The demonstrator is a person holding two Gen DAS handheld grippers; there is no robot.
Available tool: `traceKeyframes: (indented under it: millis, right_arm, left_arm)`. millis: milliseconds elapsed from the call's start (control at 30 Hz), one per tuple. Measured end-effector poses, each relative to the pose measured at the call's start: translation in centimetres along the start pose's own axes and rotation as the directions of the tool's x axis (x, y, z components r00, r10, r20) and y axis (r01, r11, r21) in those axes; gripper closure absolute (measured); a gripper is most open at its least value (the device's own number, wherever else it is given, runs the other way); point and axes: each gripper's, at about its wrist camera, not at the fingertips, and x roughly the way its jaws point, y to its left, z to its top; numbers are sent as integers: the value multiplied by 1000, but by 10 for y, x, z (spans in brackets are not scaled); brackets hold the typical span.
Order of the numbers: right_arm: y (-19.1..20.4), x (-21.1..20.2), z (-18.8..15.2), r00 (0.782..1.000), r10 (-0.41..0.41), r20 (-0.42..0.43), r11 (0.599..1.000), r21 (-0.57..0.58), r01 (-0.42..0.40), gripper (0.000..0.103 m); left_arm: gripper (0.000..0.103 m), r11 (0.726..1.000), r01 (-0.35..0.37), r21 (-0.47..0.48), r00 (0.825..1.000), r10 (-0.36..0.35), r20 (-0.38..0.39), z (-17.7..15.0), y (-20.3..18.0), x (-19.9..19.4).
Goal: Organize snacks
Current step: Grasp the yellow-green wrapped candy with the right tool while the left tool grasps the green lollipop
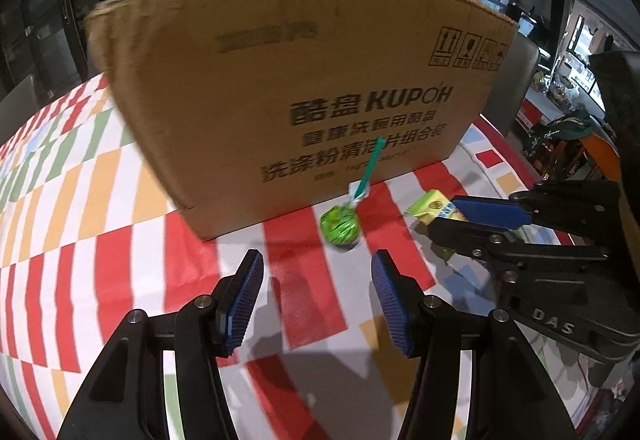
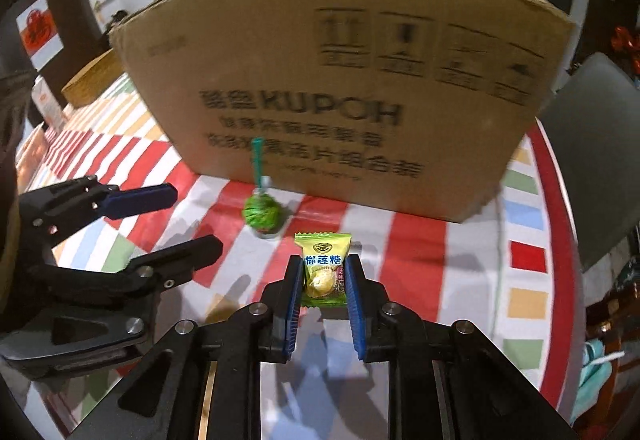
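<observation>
A green lollipop (image 1: 339, 226) with a teal stick lies on the table in front of a tall cardboard box (image 1: 296, 88); it also shows in the right wrist view (image 2: 262, 215). My left gripper (image 1: 316, 276) is open and empty, just short of the lollipop. My right gripper (image 2: 322, 272) is shut on a yellow-green durian candy packet (image 2: 323, 268), held just above the cloth to the right of the lollipop. The packet (image 1: 434, 209) and right gripper (image 1: 452, 218) show at the right in the left wrist view. The left gripper (image 2: 192, 218) shows at the left in the right wrist view.
The cardboard box (image 2: 352, 80) fills the space ahead of both grippers, its inside hidden. The table has a cloth (image 1: 100, 240) with red, orange, green and blue patches. A grey chair back (image 2: 592, 160) stands at the right. A smaller box (image 2: 92, 80) sits far left.
</observation>
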Motion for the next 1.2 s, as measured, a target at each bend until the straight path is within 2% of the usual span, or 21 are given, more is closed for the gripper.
traceKeyframes:
  millis: [267,400,567,800,1200]
  right_arm:
    - [-21,0,-5,1000,-8,4,999,54,8,81]
    - [-24,0,-5,1000,-6,11,998,56,6,81]
    - [-28,-4,-4,1000,-2,22,999,51,1,81]
    - [-26,-13,-4,999,6,38,998,55,-8,81]
    - [-31,-49,-6,996,14,85,998,55,-19,81]
  left_arm:
    - [56,1000,-19,-6,1000,19,-13,11,-12,21]
    - [68,999,-41,-24,999,40,-31,15,-12,30]
    - [76,998,-37,-45,998,35,-43,16,-10,35]
    - [77,998,-28,-54,999,26,-38,15,-8,26]
    - [77,996,-35,-81,999,38,32,7,-9,-28]
